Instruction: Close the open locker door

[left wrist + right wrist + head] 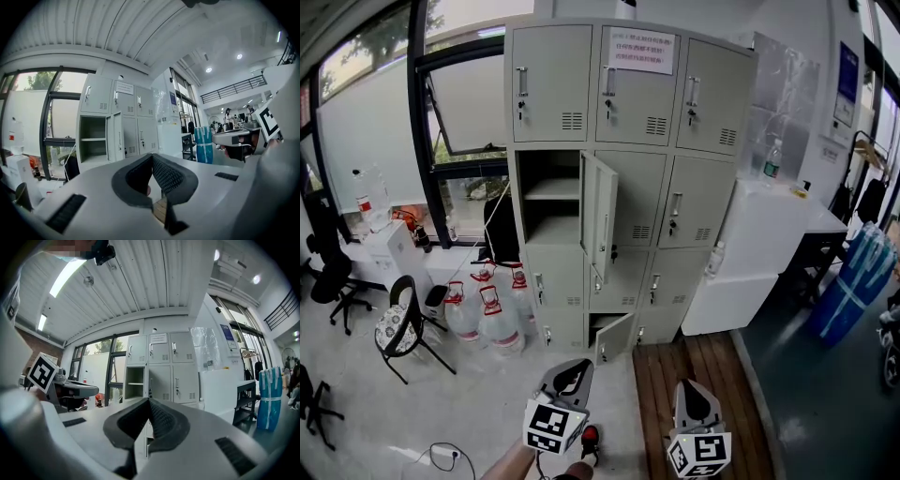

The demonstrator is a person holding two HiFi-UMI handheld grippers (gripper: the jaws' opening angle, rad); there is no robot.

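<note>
A grey locker bank (623,103) stands against the far wall. In its left column, middle row, one door (599,214) is swung out toward me, baring a compartment with a shelf (550,190). Both grippers hang low in the head view, well short of the lockers and pointing at them. The left gripper (573,373) and the right gripper (695,397) are both shut with nothing in them. In the left gripper view the jaw tips (152,157) meet, with the open door (115,142) beyond. The right gripper view shows shut tips (149,401) and the open compartment (134,383).
A bottom-row locker door (615,337) is slightly ajar. Large water jugs (487,314) and a black chair (398,328) stand left of the lockers. A white cabinet (750,253) stands to their right, a wooden floor panel (689,370) before it. Blue wrapped packs (853,281) are far right.
</note>
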